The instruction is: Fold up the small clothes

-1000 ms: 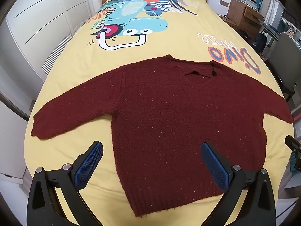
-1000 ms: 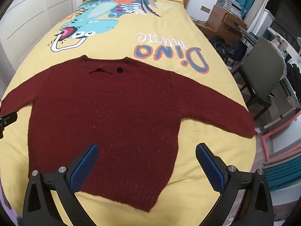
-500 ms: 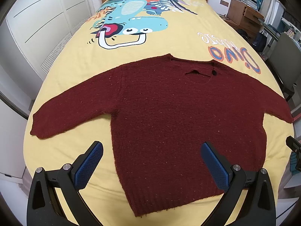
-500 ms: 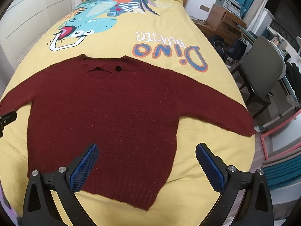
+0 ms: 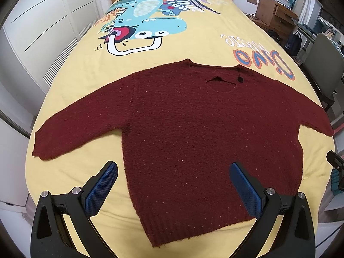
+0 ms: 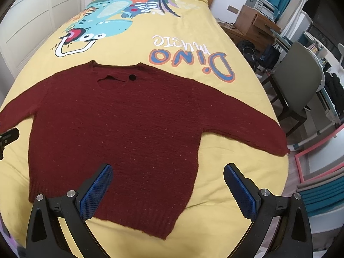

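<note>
A dark red knitted sweater (image 5: 193,133) (image 6: 133,129) lies flat on the yellow bedspread (image 5: 90,68) (image 6: 225,182), both sleeves spread out and its neckline toward the headboard. My left gripper (image 5: 173,169) hovers open above the sweater's lower left part, nothing between its blue pads. My right gripper (image 6: 167,169) hangs open over the lower right hem area, also holding nothing. Each gripper's edge shows at the side of the other view.
The bedspread carries a blue dinosaur print (image 5: 146,23) and "Dino music" lettering (image 6: 191,56). White wardrobe doors (image 5: 38,32) stand left of the bed. A grey chair (image 6: 298,81), wooden drawers (image 6: 253,25) and bags crowd the right side.
Both views have shifted only slightly; the sweater sits a touch further left in the right wrist view. The sweater itself has not moved and both grippers stay open.
</note>
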Demonstrator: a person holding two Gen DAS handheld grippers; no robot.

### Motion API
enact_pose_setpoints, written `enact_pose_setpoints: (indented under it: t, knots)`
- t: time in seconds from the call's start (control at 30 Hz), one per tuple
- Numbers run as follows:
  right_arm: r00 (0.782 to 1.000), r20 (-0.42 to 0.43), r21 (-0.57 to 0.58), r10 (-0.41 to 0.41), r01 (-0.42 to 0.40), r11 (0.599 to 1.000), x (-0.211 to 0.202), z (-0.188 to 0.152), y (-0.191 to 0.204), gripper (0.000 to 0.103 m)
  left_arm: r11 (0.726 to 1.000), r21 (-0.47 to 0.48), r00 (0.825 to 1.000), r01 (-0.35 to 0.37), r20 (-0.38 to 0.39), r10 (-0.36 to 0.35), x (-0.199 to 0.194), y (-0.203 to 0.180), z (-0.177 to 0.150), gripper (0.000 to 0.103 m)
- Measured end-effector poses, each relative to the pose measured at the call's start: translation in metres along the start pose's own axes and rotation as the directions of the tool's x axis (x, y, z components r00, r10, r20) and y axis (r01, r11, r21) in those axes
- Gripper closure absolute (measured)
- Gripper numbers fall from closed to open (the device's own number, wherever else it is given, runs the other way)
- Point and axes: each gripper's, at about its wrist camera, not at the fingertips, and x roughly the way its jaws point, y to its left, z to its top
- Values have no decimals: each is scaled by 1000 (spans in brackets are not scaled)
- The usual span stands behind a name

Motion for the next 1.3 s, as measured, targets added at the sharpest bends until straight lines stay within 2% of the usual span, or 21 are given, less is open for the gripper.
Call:
enact_pose_setpoints:
  t: [1.3]
  knots:
    - [999,-23,14,-25,25,1000,9,-3,-19,0,1000,11,1000,-11,-20,11,4,6,-2,1]
